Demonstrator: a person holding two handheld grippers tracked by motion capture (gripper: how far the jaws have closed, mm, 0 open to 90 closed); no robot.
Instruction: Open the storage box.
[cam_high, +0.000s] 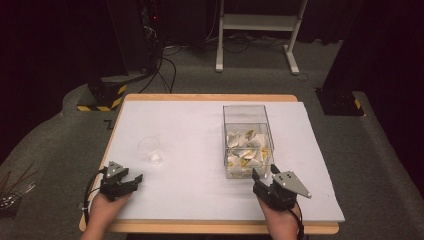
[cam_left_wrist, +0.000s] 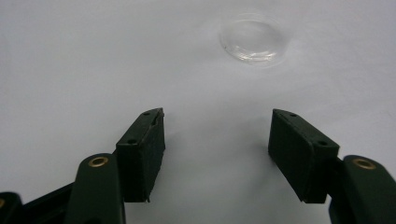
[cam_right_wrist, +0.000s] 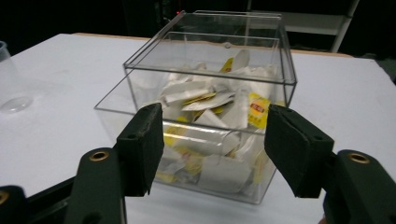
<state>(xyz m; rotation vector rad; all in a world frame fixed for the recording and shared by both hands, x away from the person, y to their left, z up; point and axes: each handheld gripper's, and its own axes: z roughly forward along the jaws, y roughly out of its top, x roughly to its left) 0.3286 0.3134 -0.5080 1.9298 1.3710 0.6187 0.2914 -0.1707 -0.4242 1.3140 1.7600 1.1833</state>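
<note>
The right gripper (cam_high: 263, 172) faces a clear box (cam_high: 247, 140) of tea sachets (cam_high: 247, 150), jaws apart, holding nothing. The left gripper (cam_high: 131, 179), jaws wide and empty, rests near a clear cup (cam_high: 151, 149) on the table (cam_high: 190, 125).

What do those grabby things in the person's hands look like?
Both are black. The left gripper and right gripper each carry a grey three-cornered plate on top and trail a black cable. Their fingers are chunky black blocks with small screw holes, hinged on brass-coloured pins. No sleeves show.
</note>
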